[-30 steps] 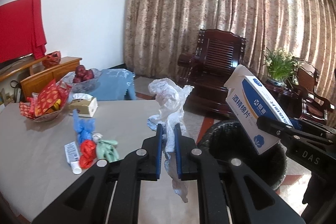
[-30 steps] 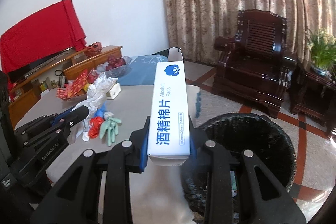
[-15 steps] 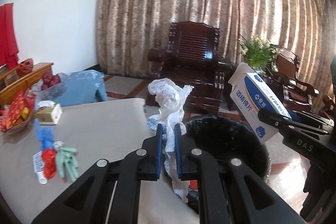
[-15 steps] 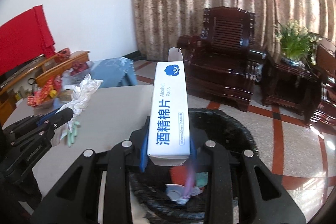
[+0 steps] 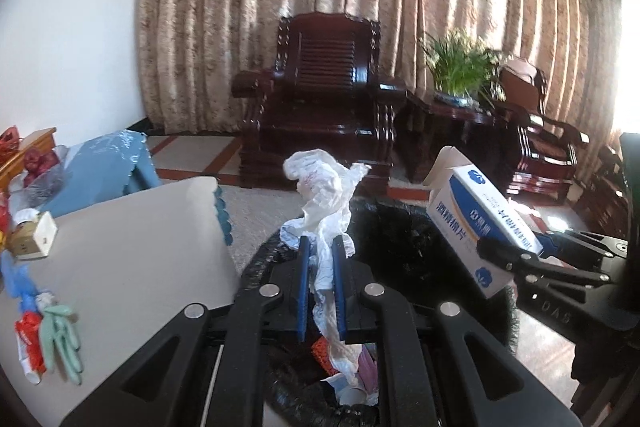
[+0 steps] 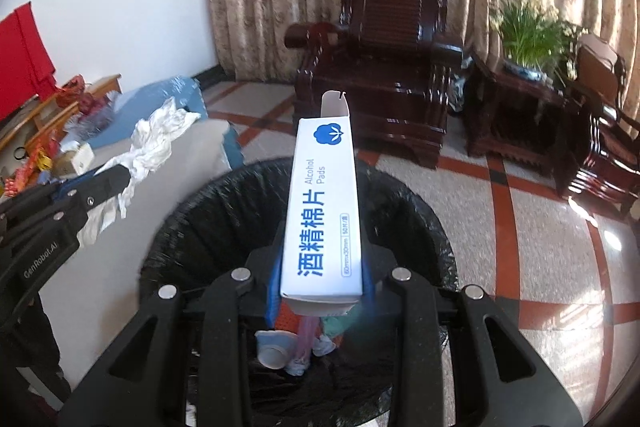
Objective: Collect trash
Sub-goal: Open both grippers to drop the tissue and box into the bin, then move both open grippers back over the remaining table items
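Observation:
My left gripper (image 5: pixel 320 247) is shut on a crumpled white plastic bag (image 5: pixel 326 195), which sticks up above the jaws and hangs below them over the near rim of the black-lined trash bin (image 5: pixel 404 239). The right gripper (image 6: pixel 322 267) is shut on a white and blue alcohol pads box (image 6: pixel 324 211), end flap open, held above the bin's (image 6: pixel 224 219) mouth. Trash lies at the bin's bottom. In the left wrist view the box (image 5: pixel 476 223) and right gripper (image 5: pixel 496 251) show at the right. The bag (image 6: pixel 156 143) and left gripper (image 6: pixel 116 183) appear at the left of the right wrist view.
The grey table (image 5: pixel 120 247) at the left still carries a green glove (image 5: pixel 60 343), a red and white tube (image 5: pixel 28 343), blue wrapping and a small carton (image 5: pixel 34 239). A dark wooden armchair (image 5: pixel 320 95), a side table with a plant (image 5: pixel 460 67) and curtains stand behind the bin.
Both grippers have swung right from over the table and sunk over the bin, each keeping its load. The bin's inside and the trash in it have come into view.

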### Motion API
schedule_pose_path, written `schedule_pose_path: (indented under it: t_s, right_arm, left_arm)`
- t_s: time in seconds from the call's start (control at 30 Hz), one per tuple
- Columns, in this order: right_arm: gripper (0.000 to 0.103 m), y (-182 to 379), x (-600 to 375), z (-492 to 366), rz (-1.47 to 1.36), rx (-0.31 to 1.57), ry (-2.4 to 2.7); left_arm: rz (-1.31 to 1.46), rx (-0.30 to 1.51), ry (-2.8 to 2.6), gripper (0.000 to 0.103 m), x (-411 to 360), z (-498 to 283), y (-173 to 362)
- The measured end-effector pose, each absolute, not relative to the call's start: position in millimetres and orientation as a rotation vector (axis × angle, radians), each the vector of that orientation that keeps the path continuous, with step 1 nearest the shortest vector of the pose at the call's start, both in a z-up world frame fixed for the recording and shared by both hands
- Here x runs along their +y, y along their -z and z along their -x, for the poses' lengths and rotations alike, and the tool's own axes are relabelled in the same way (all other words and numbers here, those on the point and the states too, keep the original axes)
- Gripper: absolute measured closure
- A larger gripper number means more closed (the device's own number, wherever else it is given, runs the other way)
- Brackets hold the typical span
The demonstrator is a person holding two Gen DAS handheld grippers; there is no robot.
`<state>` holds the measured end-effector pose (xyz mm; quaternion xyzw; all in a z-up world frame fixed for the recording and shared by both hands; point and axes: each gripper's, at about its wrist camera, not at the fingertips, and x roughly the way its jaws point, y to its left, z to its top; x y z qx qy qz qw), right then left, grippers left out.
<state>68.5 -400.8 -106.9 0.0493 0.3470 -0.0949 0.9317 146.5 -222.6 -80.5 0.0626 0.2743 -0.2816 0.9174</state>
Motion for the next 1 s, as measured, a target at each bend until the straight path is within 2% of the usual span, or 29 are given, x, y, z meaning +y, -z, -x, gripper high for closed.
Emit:
schedule_pose_path:
  t_s: [0.07, 0.13, 0.17, 0.23, 0.27, 0.3, 0.37, 0.4, 0.47, 0.63, 1.0]
  right_arm:
    - [0.071, 118, -404, -73, -0.106, 0.728, 0.199]
    - [0.057, 127, -407, -77, -0.104, 0.741, 0.235]
    - [0.046, 129, -408, -78, -0.104, 0.741, 0.246]
    - [0.042, 131, -409, -75, -0.105, 0.738, 0.260]
    - [0.035, 132, -409, -73, -0.108, 0.735, 0.261]
    - [0.022, 130, -408, -69, -0.111, 0.721, 0.266]
    - [0.009, 126, -406, -62, -0.107, 0.688, 0.286]
    - [0.007, 122, -403, -59, -0.107, 0.671, 0.287]
    - [0.005, 115, -396, -54, -0.110, 0.652, 0.284]
    - [0.005, 96, -361, -52, -0.111, 0.576, 0.195]
    - [0.005, 82, -237, -93, -0.050, 0.561, -0.051]
  left_arm:
    - [-0.133, 0.586, 0.598, 0.089, -231, -151, 88]
    - [-0.138, 0.614, 0.615, 0.084, -239, -156, 96]
    - [-0.134, 0.620, 0.616, 0.074, -239, -157, 97]
    - [-0.106, 0.636, 0.628, 0.062, -235, -159, 98]
    - [-0.095, 0.636, 0.627, 0.055, -231, -158, 97]
    - [-0.085, 0.630, 0.624, 0.052, -226, -157, 95]
    - [-0.080, 0.620, 0.612, 0.044, -216, -157, 92]
    - [-0.079, 0.613, 0.604, 0.042, -209, -156, 89]
    - [-0.075, 0.597, 0.581, 0.032, -195, -155, 84]
    - [-0.042, 0.571, 0.486, 0.025, -140, -152, 74]
    - [0.014, 0.538, 0.139, 0.024, 26, -145, 77]
